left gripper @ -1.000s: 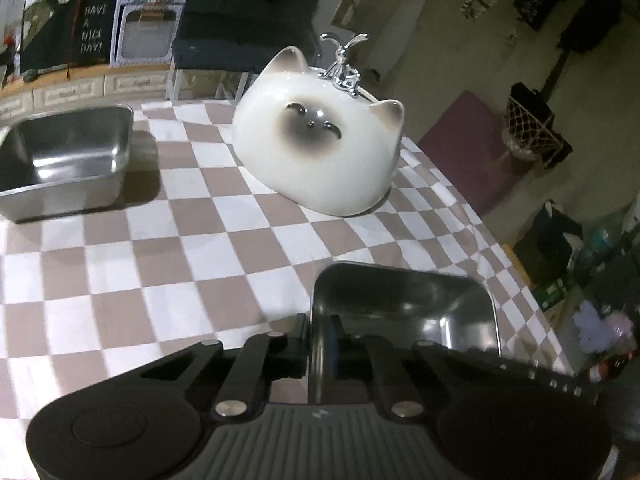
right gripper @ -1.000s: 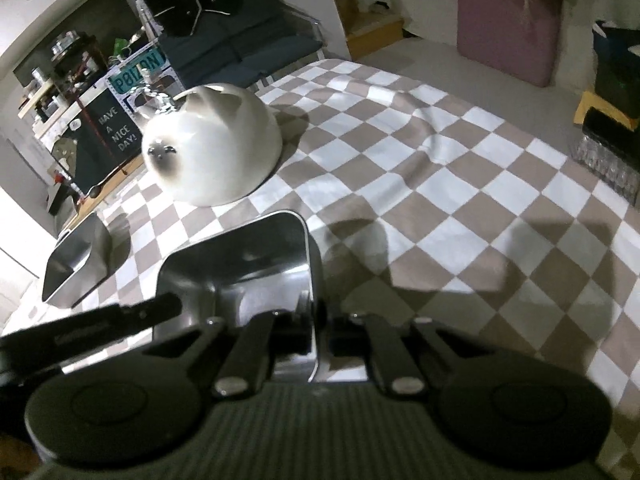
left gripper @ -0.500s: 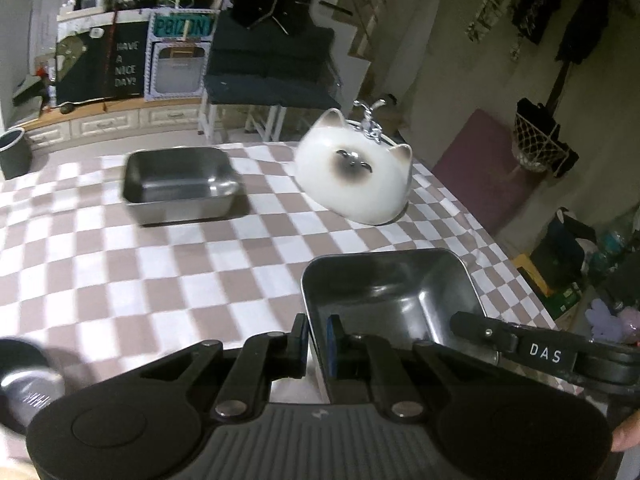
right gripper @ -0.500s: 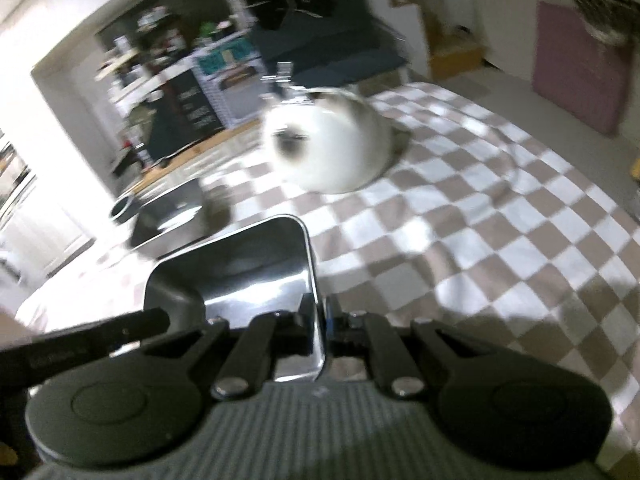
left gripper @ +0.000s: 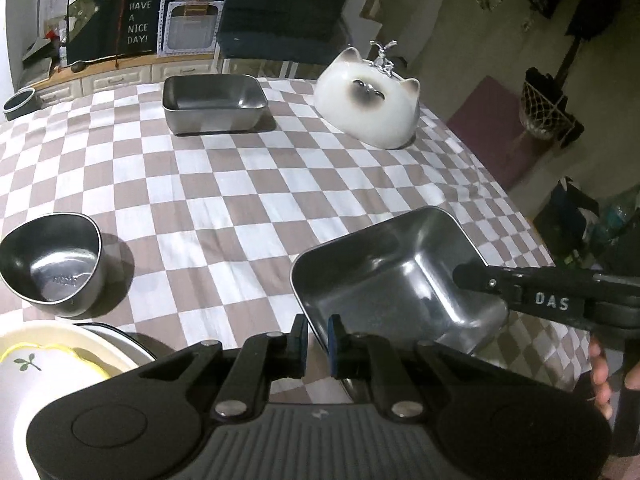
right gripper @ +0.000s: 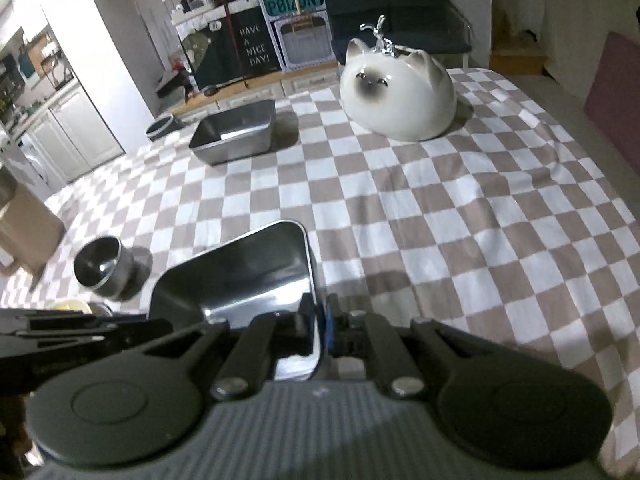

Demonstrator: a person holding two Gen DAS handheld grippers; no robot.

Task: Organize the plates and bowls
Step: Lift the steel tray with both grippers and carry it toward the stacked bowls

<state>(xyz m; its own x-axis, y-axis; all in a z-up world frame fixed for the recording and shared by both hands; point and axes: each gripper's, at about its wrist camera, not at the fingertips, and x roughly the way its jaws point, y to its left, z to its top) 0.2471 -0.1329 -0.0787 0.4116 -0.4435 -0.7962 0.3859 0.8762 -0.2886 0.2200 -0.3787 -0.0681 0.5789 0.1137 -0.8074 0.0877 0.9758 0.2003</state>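
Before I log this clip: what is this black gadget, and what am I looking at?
No robot here. A person holds hand-held tongs in each hand, each with a camera looking along its fingers. One picture is from the left tongs, the other from the right tongs. Both are shut on opposite rims of one steel tray, held above the checkered tablecloth. On the cloth are a second tray, a round steel bowl, a white cat-shaped ornament and, at the near left, light-coloured plates.
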